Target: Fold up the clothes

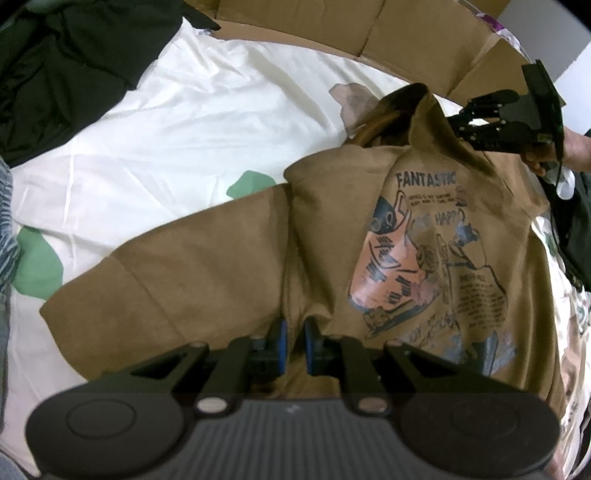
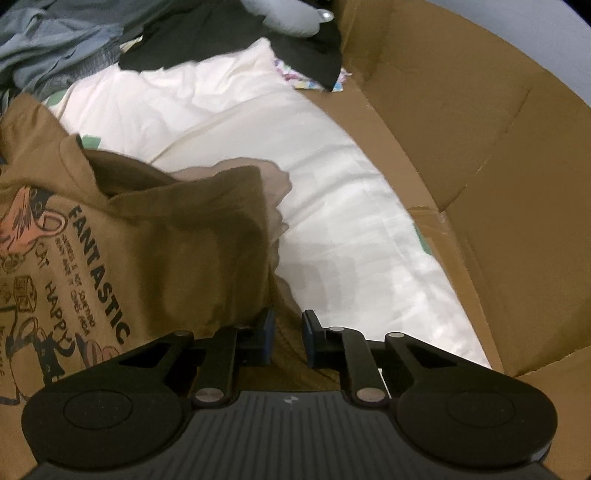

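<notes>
A brown T-shirt (image 1: 332,240) with a "FANTASTIC" cartoon print lies on a white sheet (image 1: 203,110), one sleeve (image 1: 166,280) spread to the left. My left gripper (image 1: 293,332) is shut on a ridge of its fabric at the lower hem side, blue pads close together. In the left wrist view my right gripper (image 1: 461,122), carried by a hand (image 1: 576,147), holds the shirt's raised collar end. In the right wrist view the same shirt (image 2: 166,240) bunches up, and brown cloth fills the narrow gap of my right gripper (image 2: 288,332).
Brown cardboard walls (image 1: 406,33) (image 2: 480,147) curve round the far and right sides of the sheet (image 2: 332,184). A dark garment pile (image 1: 66,74) lies at the upper left. Black cloth (image 2: 240,37) and blue-grey clothes (image 2: 55,48) sit at the back.
</notes>
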`<state>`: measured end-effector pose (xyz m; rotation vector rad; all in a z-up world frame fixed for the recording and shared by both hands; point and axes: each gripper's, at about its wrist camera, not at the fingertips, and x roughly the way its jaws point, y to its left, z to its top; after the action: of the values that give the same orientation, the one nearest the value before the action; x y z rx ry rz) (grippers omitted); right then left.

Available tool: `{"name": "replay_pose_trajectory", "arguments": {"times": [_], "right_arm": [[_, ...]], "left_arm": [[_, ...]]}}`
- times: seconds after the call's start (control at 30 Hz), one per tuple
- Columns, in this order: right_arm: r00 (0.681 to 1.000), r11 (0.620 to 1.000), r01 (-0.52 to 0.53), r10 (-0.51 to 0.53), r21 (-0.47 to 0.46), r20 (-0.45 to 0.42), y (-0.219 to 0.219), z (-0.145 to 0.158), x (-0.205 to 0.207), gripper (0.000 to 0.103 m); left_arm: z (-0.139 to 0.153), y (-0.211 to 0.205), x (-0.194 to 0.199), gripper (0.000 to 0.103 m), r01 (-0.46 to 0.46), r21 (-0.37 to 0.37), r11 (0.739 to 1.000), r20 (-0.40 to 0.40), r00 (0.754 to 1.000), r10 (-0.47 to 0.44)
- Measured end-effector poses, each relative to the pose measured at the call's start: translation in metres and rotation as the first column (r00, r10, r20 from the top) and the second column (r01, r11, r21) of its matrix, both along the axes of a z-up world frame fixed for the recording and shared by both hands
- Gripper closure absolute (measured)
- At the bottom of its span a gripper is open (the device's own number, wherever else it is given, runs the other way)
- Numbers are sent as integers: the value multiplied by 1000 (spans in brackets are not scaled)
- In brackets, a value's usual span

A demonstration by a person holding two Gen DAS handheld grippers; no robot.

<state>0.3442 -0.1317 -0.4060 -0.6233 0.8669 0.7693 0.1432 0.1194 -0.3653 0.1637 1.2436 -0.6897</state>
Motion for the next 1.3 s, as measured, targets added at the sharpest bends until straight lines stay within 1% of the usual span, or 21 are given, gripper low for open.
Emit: {"name": "replay_pose_trajectory", "arguments": {"times": [0.23,0.37,0.57,0.6,0.7,0.8,1.0,1.13,1.3], "right_arm": [[999,999,-33,33,-31,-14,4,-6,-2,80],[999,998,-35,34,-45,-26,6,-10,1,80],[997,999,-25,23,-26,-73,3,-14,8,80],[997,999,-28,26,-26,-77,3,-14,8,88],[996,998,-46,43,-46,-79,8,-13,6,96],[998,997,-46,43,-58,-39,8,-7,1,99],[998,998,-11,15,-55,66,-1,14,-5,100],[992,997,21,-12,-71,122,-4,21,0,100],[983,993,58,-39,-100,180,1,15,7,100]], "left_arm": [[0,1,0,92,3,3,1000,-2,1000,-3],[0,2,0,93,0,4,1000,0,1000,0],[-1,2,0,93,-3,5,1000,0,1000,3],[-1,2,0,93,-4,5,1000,0,1000,4],[-1,2,-1,93,-4,4,1000,1,1000,4],[2,5,-3,94,-2,0,1000,11,1000,2],[15,5,-4,95,-8,-16,1000,39,999,9],[26,3,-3,96,-7,-16,1000,85,996,9],[38,3,5,96,3,16,1000,156,988,-6]]}}
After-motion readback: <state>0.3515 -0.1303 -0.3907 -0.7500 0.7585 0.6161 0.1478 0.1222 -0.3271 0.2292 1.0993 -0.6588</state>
